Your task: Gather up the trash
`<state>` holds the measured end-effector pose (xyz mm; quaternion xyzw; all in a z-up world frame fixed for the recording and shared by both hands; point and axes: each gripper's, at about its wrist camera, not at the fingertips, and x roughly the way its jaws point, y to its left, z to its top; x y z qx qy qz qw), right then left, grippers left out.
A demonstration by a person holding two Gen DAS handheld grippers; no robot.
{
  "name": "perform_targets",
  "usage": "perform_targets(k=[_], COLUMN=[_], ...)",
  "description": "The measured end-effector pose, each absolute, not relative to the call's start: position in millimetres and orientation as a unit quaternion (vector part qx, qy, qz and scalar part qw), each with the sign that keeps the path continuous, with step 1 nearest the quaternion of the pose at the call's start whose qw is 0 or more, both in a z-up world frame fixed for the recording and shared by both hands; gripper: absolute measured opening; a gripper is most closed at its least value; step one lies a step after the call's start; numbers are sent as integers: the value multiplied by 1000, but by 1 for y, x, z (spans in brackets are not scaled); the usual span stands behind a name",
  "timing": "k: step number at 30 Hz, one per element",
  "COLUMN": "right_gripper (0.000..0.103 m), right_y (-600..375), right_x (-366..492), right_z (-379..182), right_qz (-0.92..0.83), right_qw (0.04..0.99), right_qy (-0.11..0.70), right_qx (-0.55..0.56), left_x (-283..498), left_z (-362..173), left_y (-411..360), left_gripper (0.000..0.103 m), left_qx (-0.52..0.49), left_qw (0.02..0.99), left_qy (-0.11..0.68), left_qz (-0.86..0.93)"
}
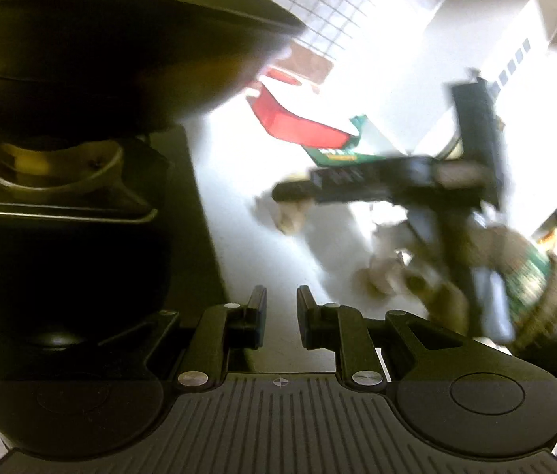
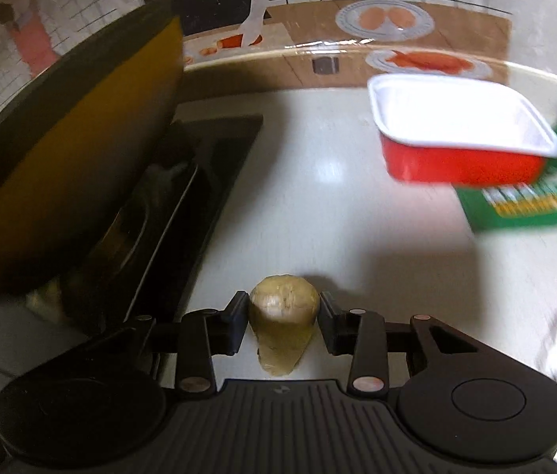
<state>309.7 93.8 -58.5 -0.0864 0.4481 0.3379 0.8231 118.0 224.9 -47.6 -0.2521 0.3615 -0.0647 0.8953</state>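
**A:** Left wrist view: the left gripper (image 1: 281,316), at lower centre, has its black fingers (image 1: 256,308) drawn close with a narrow gap and nothing between them. It hangs beside the round black bin with its raised lid (image 1: 120,23), which fills the upper left, likely waiting near the opening so a scrap can be dropped in.

**B:** And the trash?

**A:** Several crumpled beige paper wads (image 1: 381,276) lie on the white table (image 1: 239,197) at centre right, blurred. The right gripper (image 1: 290,193) crosses above them, smeared by motion.

**B:** Right wrist view?

**A:** The right gripper (image 2: 283,316), at lower centre, has its fingers (image 2: 235,320) clamped on a crumpled beige paper wad (image 2: 284,304), pads against both its sides, a shadow on the table (image 2: 318,166) beneath. The grip looks snug, presumably so the light wad survives the carry.

**B:** Where to?

**A:** Probably the bin, whose tilted lid with a yellow underside (image 2: 81,150) stands at left over the dark opening. A red rectangular tray with a white inside (image 2: 460,138) and a green carton (image 2: 527,205) sit at upper right, well apart from the grasp.
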Motion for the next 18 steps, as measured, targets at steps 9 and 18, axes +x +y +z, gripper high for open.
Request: perform_targets(k=[9,18], right_gripper=[37,67], right_y=[49,-10], right_x=[249,201], right_z=[-69,-27], right_qz=[330,292], right_qw=[835,889], right_qy=[428,338], right_qx=[-100,-99], left_x=[125,156], left_z=[-47,-40], left_y=[209,179], left_gripper=[19,19], left_qx=[-252,-219], left_qw=[893,899], left_qy=[368,369], left_qz=[-62,-83])
